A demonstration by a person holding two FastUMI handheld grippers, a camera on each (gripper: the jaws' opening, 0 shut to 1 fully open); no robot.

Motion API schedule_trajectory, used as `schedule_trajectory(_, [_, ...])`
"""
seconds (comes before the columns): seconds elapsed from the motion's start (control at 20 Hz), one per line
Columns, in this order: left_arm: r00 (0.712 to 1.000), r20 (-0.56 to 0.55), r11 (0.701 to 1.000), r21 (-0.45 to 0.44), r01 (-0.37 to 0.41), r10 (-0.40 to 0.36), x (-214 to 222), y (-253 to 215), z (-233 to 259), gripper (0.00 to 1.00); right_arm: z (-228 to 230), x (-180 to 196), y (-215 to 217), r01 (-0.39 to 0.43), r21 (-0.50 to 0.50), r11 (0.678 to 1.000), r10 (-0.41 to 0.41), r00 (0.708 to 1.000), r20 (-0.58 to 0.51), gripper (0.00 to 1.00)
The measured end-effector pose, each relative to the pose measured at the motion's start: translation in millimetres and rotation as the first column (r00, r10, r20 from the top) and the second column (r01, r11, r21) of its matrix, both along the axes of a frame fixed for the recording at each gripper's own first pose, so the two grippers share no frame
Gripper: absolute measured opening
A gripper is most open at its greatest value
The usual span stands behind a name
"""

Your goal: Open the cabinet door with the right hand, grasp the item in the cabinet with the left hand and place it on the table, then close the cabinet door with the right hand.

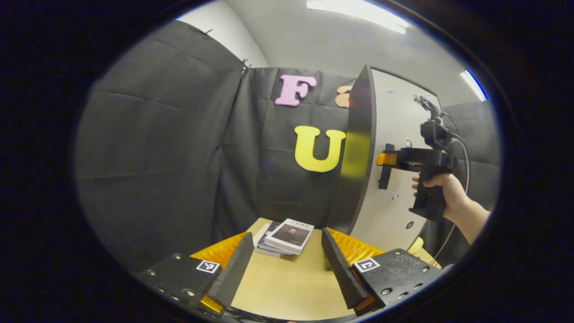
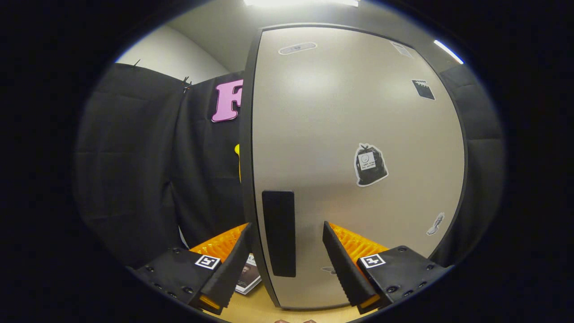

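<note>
A small stack of books [image 1: 284,235] lies flat on the wooden table [image 1: 287,287], just ahead of my left gripper [image 1: 286,251], which stands open with nothing between its fingers. To the right stands the cabinet, with a dark side panel [image 1: 358,148] and a grey door [image 1: 399,134]. A hand holds my right gripper [image 1: 384,159] against that door at its black handle [image 1: 384,172]. In the right gripper view the handle [image 2: 279,233] stands upright between the spread fingers of my right gripper [image 2: 287,225], which is open and does not press on it. The books [image 2: 249,278] peek out at the lower left.
Black cloth walls close in the back and left of the booth. The grey door [image 2: 358,134] carries a few small stickers. A cable hangs from the right gripper's grip [image 1: 462,152]. The table's front edge runs just below my left fingers.
</note>
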State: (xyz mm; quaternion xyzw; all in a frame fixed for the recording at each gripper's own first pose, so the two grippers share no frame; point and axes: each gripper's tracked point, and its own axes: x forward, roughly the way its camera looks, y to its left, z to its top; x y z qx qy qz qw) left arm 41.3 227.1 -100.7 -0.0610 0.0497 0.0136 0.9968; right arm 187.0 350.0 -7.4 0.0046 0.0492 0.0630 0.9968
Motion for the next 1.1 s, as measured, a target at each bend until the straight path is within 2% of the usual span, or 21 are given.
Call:
schedule_trajectory(0.15, [1.000,-0.017,1.000,-0.008,-0.009,0.009,1.5,6.6,-7.9,0.92,-2.4,5.2,6.2,0.003,-0.019,1.000,-0.003,1.000,-0.001,0.97])
schedule_trajectory(0.2, [1.000,-0.020,1.000,-0.013,-0.012,0.011,1.8,7.1,-9.2,0.92,-5.2,6.0,7.2,0.007,-0.031,1.000,-0.008,1.000,-0.009,0.86])
schedule_trajectory(0.25, [1.000,-0.020,1.000,-0.015,-0.015,0.015,2.9,9.3,-8.9,0.92,-7.3,6.3,8.4,0.007,-0.034,0.999,-0.008,1.000,-0.015,0.80])
schedule_trajectory(0.3, [1.000,-0.017,1.000,-0.007,-0.020,0.020,3.9,13.5,-7.7,0.92,-9.3,9.8,10.2,0.005,-0.032,0.999,-0.005,1.000,-0.021,0.63])
schedule_trajectory(0.35, [0.999,-0.011,0.999,0.009,-0.036,0.036,5.0,22.2,-4.6,0.92,-11.1,10.1,8.5,0.016,-0.026,1.000,-0.017,1.000,-0.025,0.55])
schedule_trajectory(0.4, [0.999,-0.002,0.998,0.025,-0.050,0.050,4.4,29.7,-1.4,0.92,-12.1,11.3,9.4,0.013,-0.011,1.000,-0.013,0.999,-0.030,0.42])
schedule_trajectory(0.6, [0.997,0.015,0.996,0.042,-0.076,0.076,2.9,43.6,8.2,0.92,-11.6,10.7,7.8,0.025,0.006,1.000,-0.024,0.999,-0.041,0.32])
schedule_trajectory(0.7, [0.997,0.025,0.997,0.036,-0.075,0.074,0.0,43.9,11.9,0.92,-11.6,9.9,7.2,0.029,-0.013,0.999,-0.029,0.999,-0.029,0.35])
schedule_trajectory(0.75, [0.997,0.033,0.997,0.031,-0.070,0.069,-1.4,42.5,14.4,0.92,-11.6,11.5,7.6,0.025,-0.005,1.000,-0.025,1.000,-0.013,0.26])
schedule_trajectory(0.8, [0.997,0.033,0.997,0.029,-0.065,0.064,-3.9,39.8,13.9,0.92,-10.8,10.1,7.3,0.014,0.022,1.000,-0.014,1.000,0.007,0.27])
schedule_trajectory(0.9, [0.997,0.034,0.997,0.039,-0.068,0.067,-9.2,37.9,12.8,0.92,-9.9,9.0,8.3,-0.007,0.042,0.999,0.006,1.000,0.027,0.16])
schedule_trajectory(1.1, [0.998,0.030,0.997,0.052,-0.050,0.049,-17.1,25.7,7.8,0.92,-10.5,2.4,9.4,-0.057,0.018,0.998,0.057,0.998,0.007,0.16])
